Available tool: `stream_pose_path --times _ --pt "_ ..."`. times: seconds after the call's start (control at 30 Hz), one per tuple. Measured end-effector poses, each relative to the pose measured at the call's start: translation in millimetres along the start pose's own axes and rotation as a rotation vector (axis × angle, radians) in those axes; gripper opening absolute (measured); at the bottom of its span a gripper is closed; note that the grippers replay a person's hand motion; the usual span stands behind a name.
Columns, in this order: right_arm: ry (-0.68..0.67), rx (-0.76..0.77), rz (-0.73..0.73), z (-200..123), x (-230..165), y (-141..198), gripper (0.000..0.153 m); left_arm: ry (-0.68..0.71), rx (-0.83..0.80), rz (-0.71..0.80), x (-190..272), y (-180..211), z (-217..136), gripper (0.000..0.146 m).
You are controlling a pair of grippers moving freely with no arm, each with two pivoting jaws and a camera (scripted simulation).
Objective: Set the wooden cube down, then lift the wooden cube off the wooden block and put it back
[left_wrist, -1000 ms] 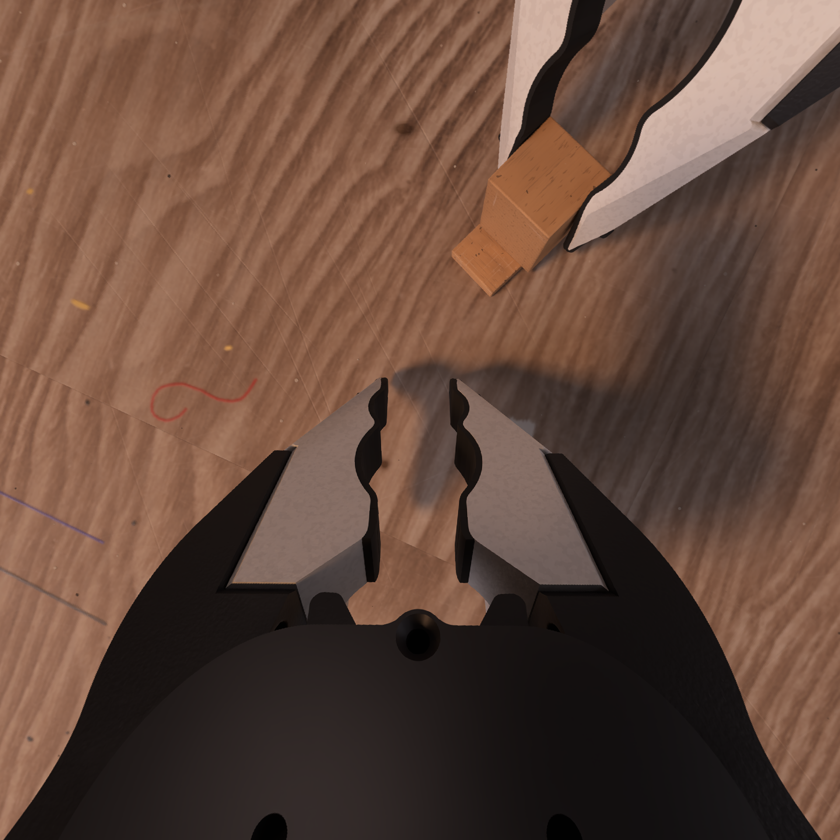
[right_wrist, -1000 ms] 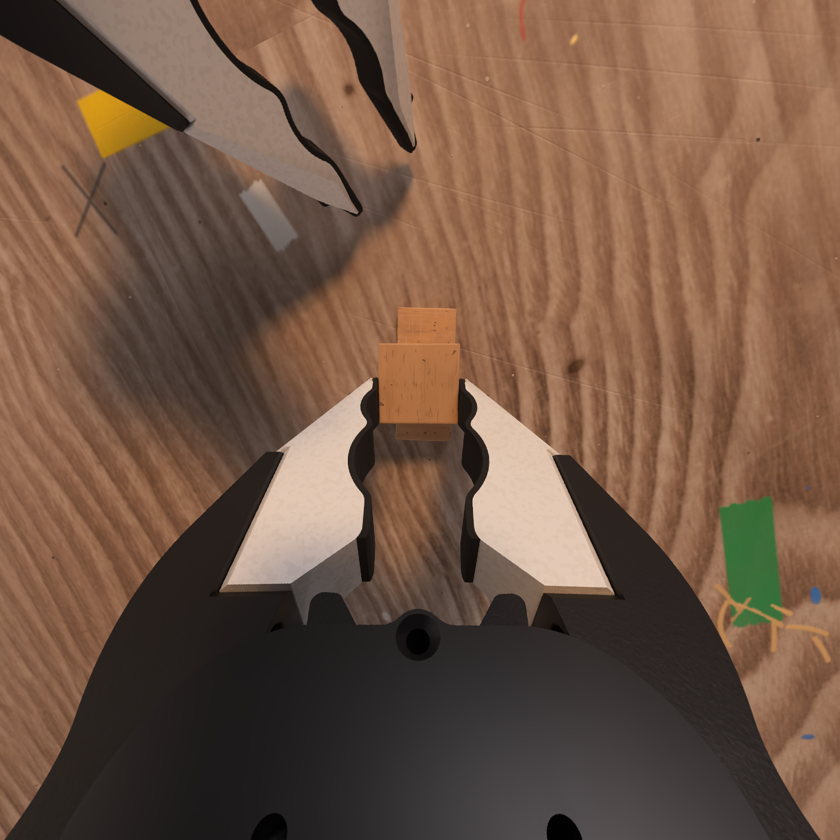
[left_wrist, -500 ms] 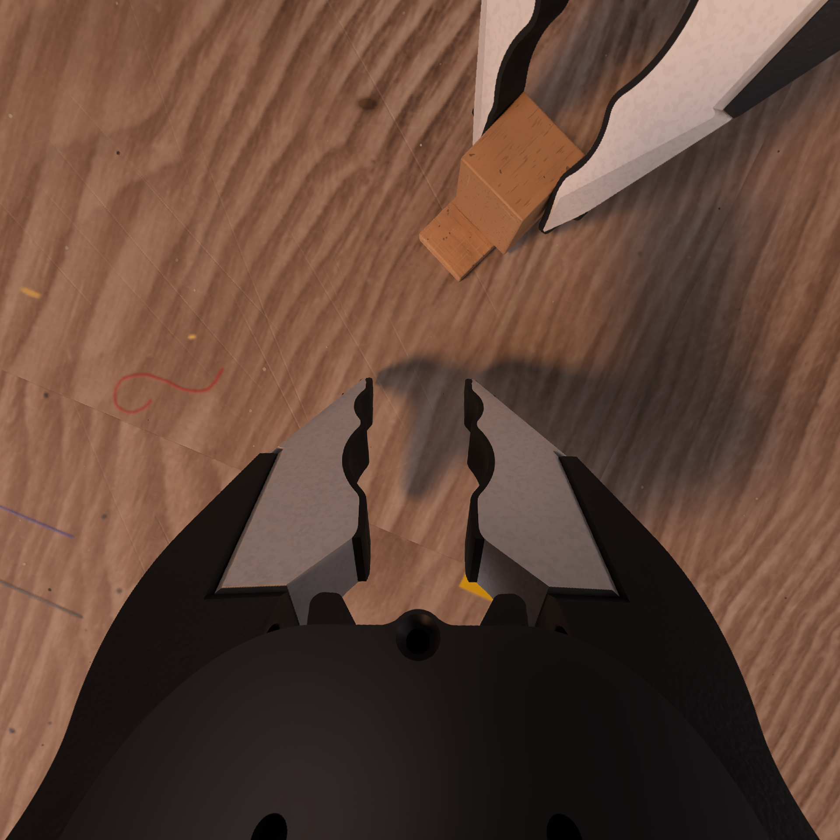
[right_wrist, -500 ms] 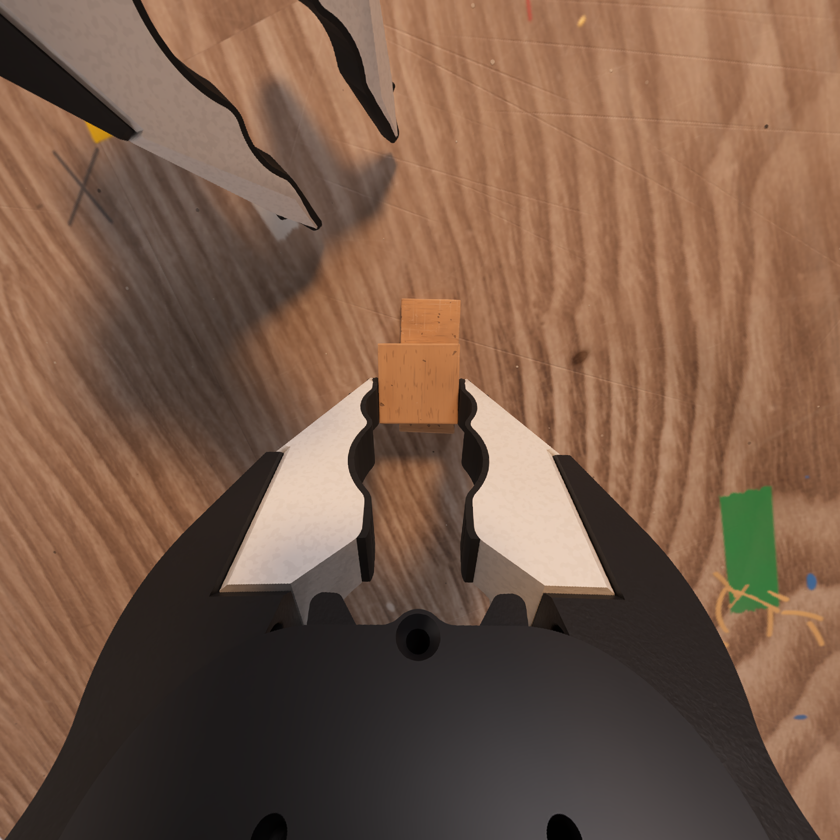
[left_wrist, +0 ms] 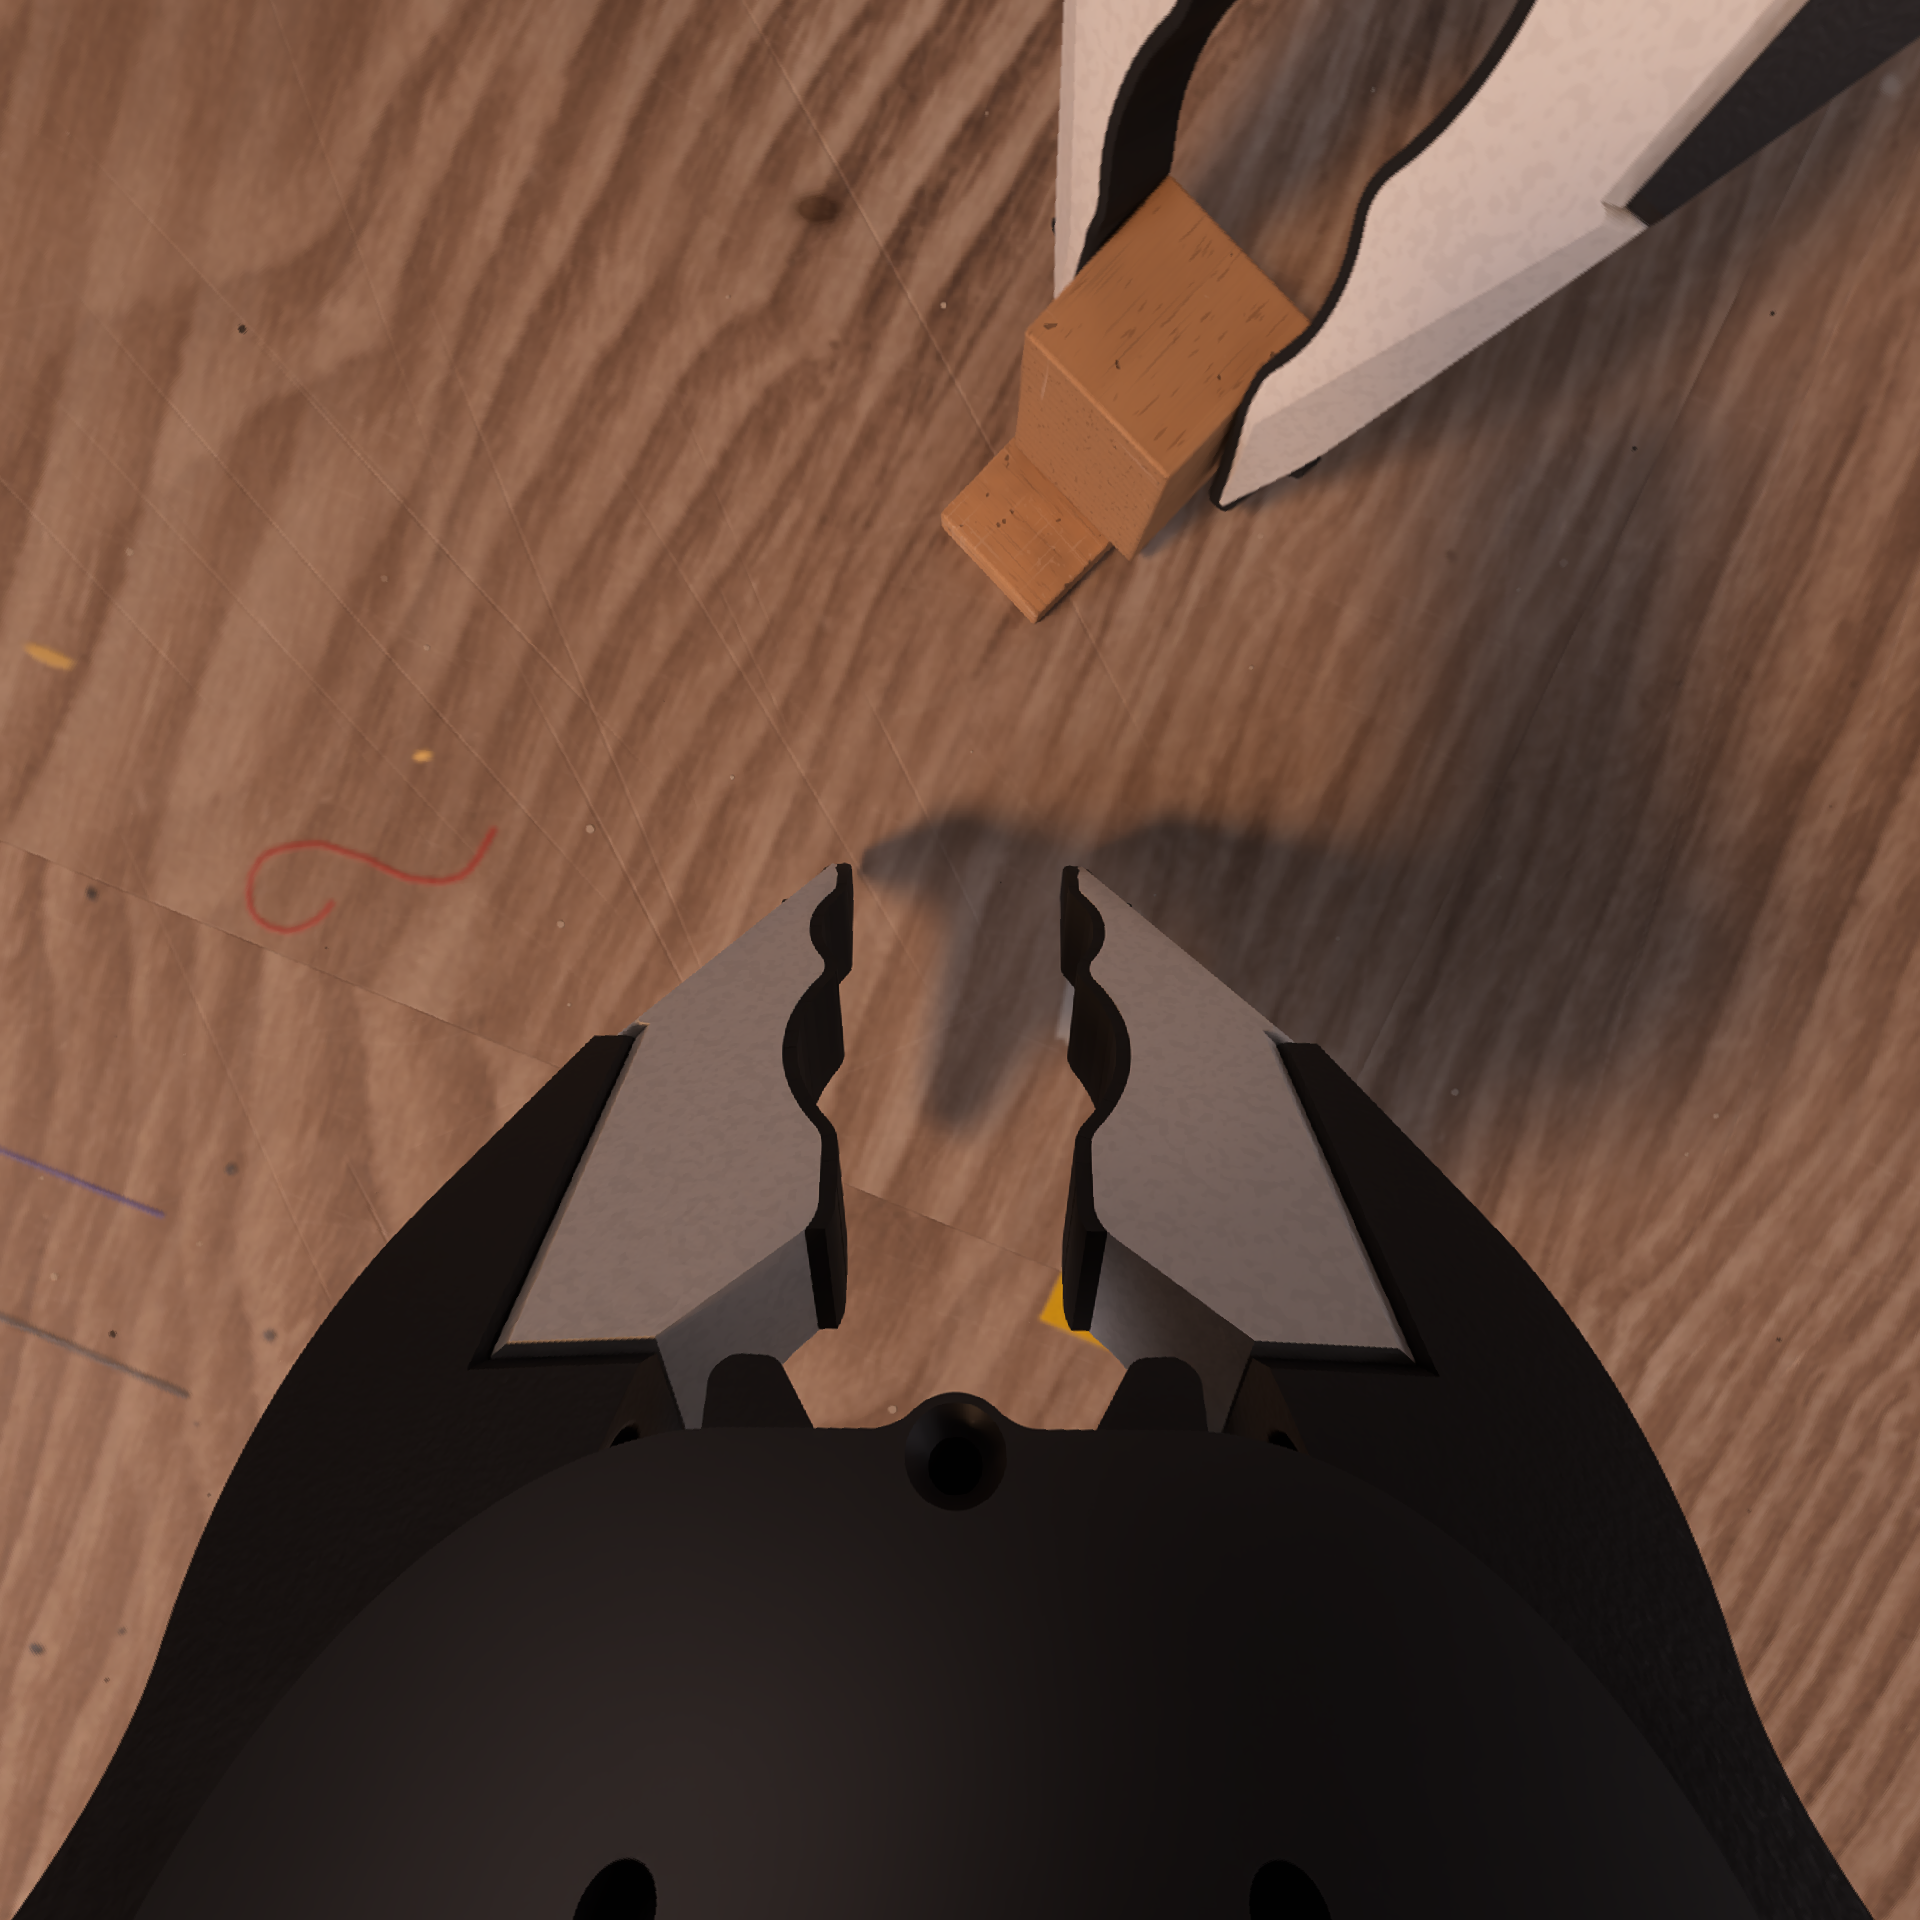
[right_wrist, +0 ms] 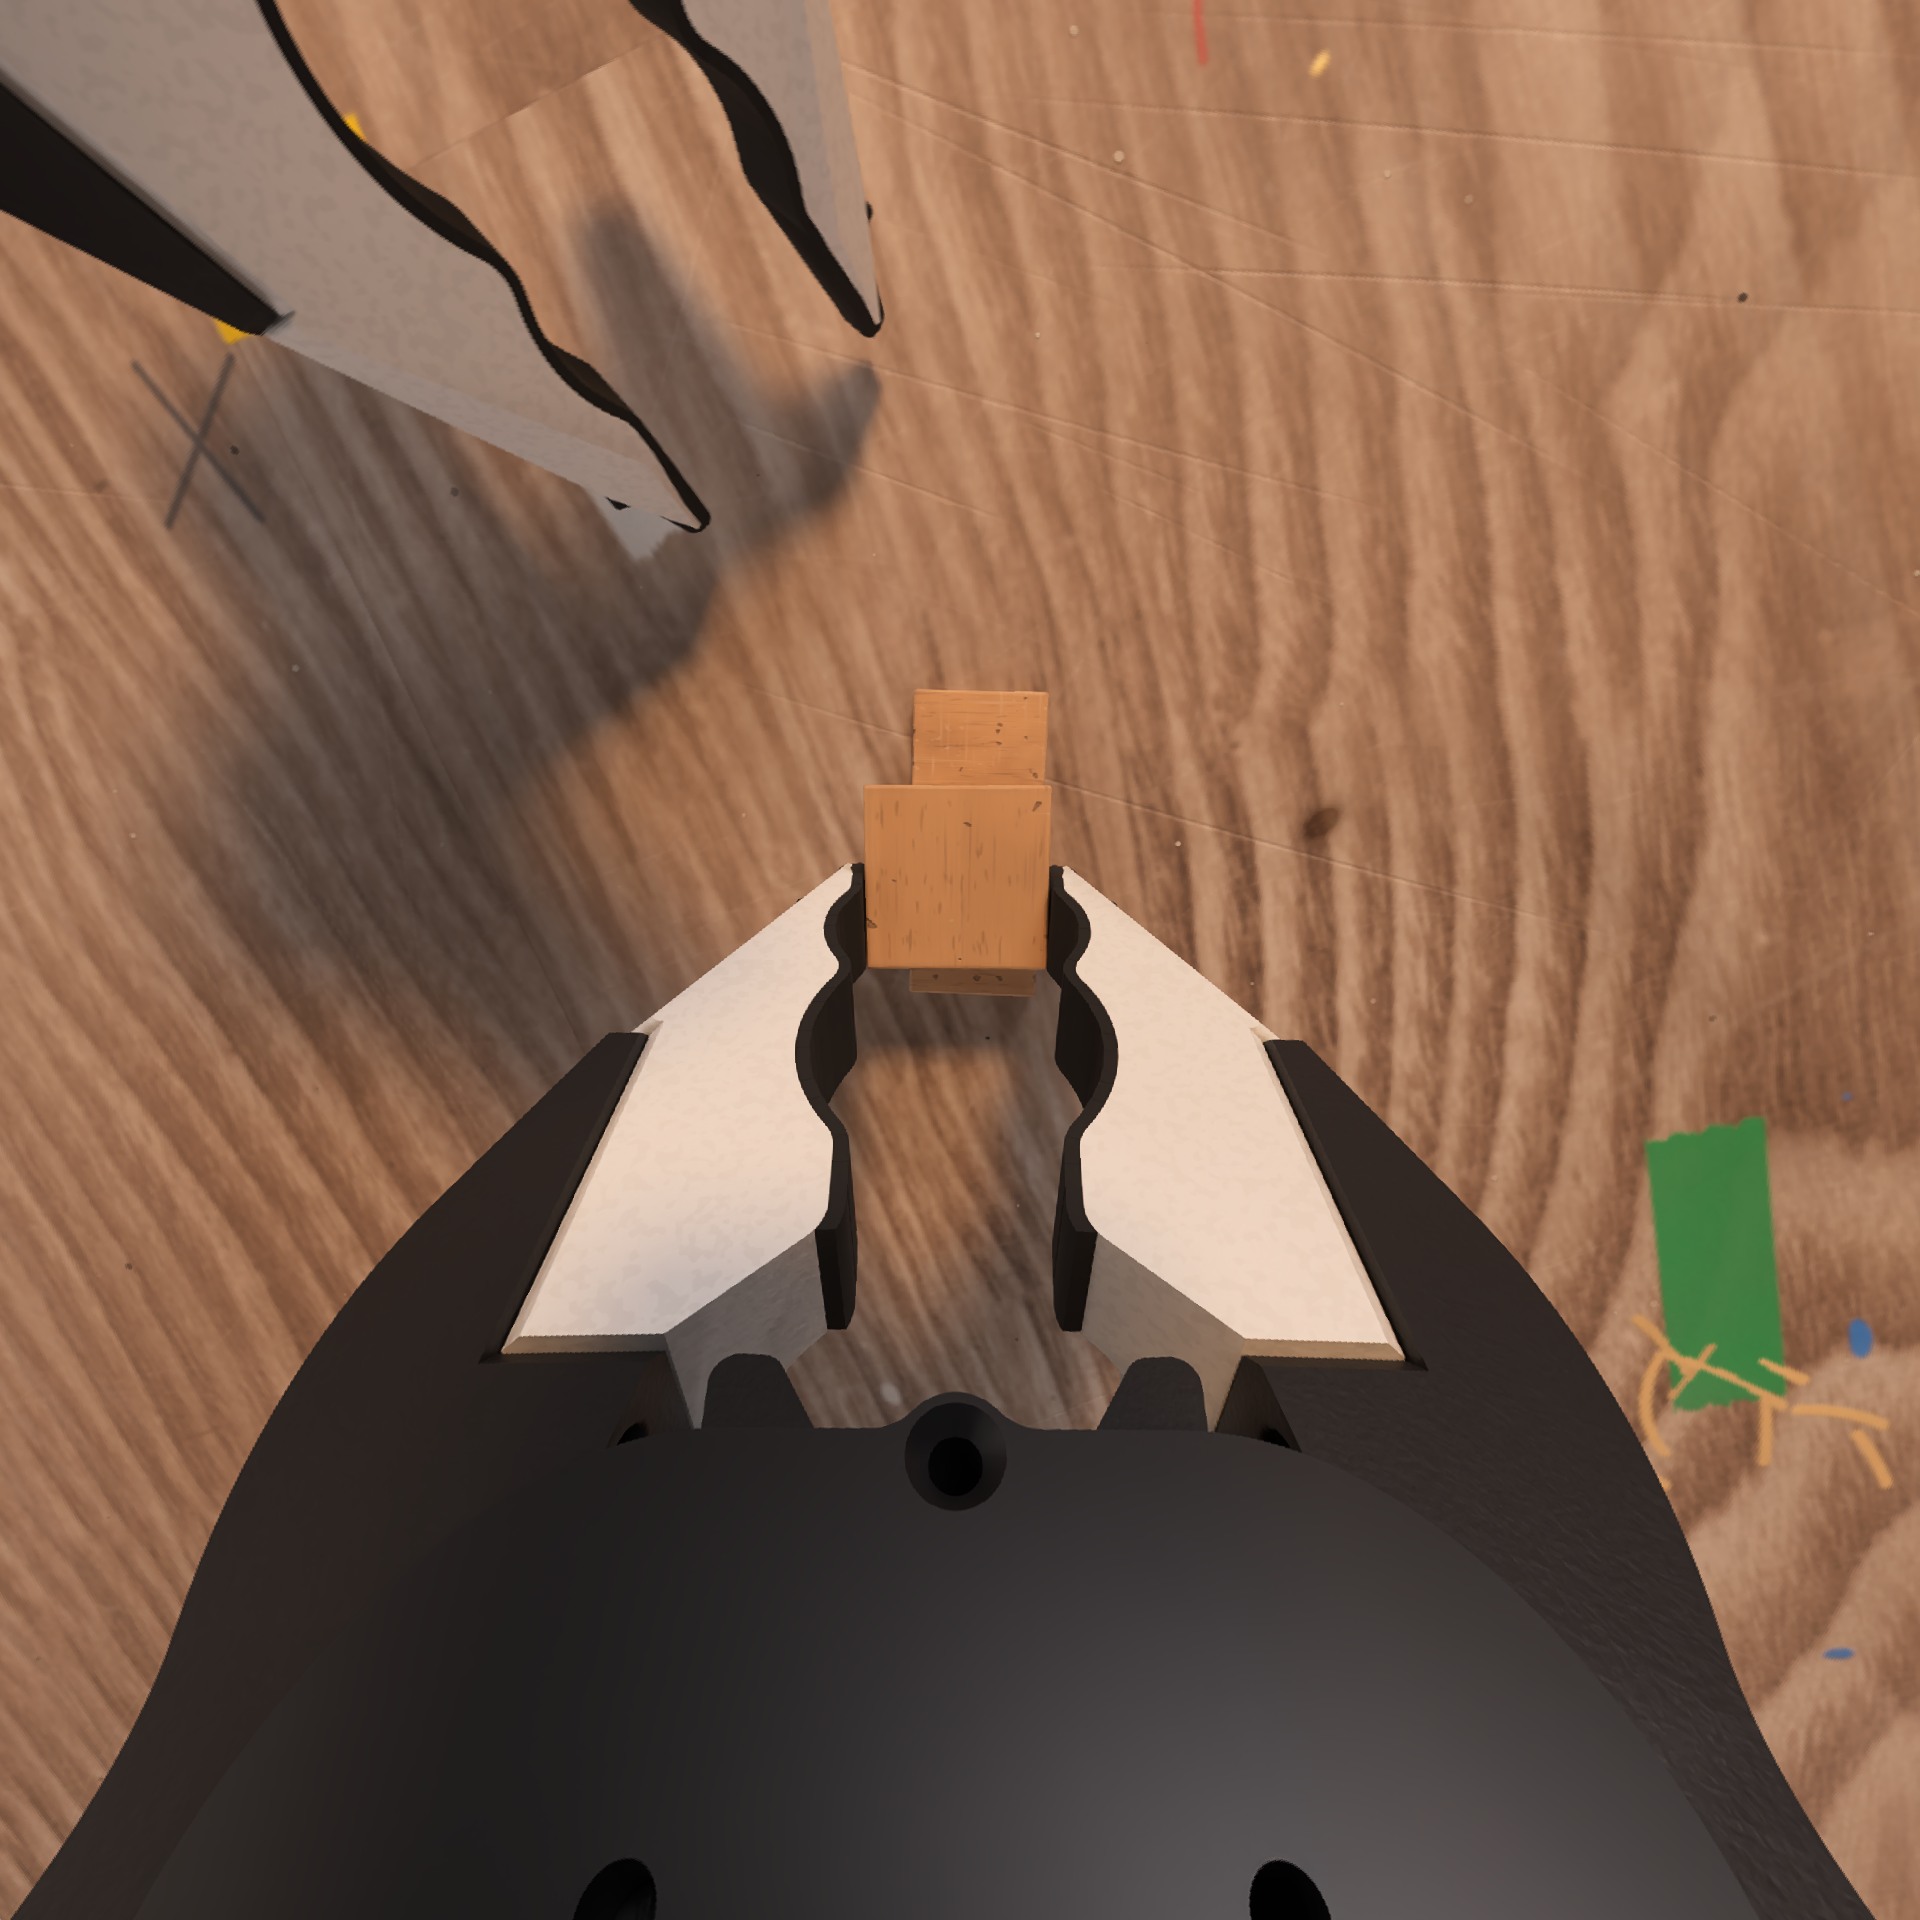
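My right gripper [right_wrist: 954, 878] is shut on the wooden cube [right_wrist: 956, 878], its pads on the cube's left and right sides. The cube is directly over the flat wooden block [right_wrist: 980, 738], which lies on the table and sticks out past the cube front and back. I cannot tell whether the cube touches the block. In the left wrist view the cube [left_wrist: 1143, 353] sits in the right gripper [left_wrist: 1148, 390] above the block [left_wrist: 1023, 530]. My left gripper [left_wrist: 957, 878] is open and empty, low over the table short of the block. It also shows in the right wrist view [right_wrist: 779, 421].
The wooden tabletop [left_wrist: 520, 416] carries flat marks only: a red squiggle [left_wrist: 364, 878], a yellow patch [left_wrist: 1060, 1320] under my left gripper, a green tape strip [right_wrist: 1714, 1262] with orange scribbles at the right, and a grey cross [right_wrist: 203, 447] at the left.
My left gripper's jaws have opened wider and it has drawn a little away from the cube. My right gripper has kept hold of the cube over the block and hardly moved.
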State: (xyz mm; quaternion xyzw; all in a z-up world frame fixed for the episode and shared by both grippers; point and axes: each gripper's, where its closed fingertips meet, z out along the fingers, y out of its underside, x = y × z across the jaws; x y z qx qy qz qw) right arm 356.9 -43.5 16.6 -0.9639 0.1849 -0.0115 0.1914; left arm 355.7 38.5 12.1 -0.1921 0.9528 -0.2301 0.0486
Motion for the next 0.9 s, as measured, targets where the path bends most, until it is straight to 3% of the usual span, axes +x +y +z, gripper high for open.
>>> stream_pose_path --times 0.17,0.77,0.9 --pt "0.027 0.021 -0.002 -2.1 5.2 -3.1 0.034 0.003 -0.003 0.004 0.6 0.7 -0.4 0.040" --pt "-0.112 0.113 -0.030 3.0 -8.1 -15.6 0.043 0.005 0.001 0.009 0.3 0.8 -0.4 0.040" --pt "-0.093 0.130 -0.025 1.6 -3.6 -17.6 0.044 0.006 0.002 0.011 0.2 0.9 -0.5 0.040"
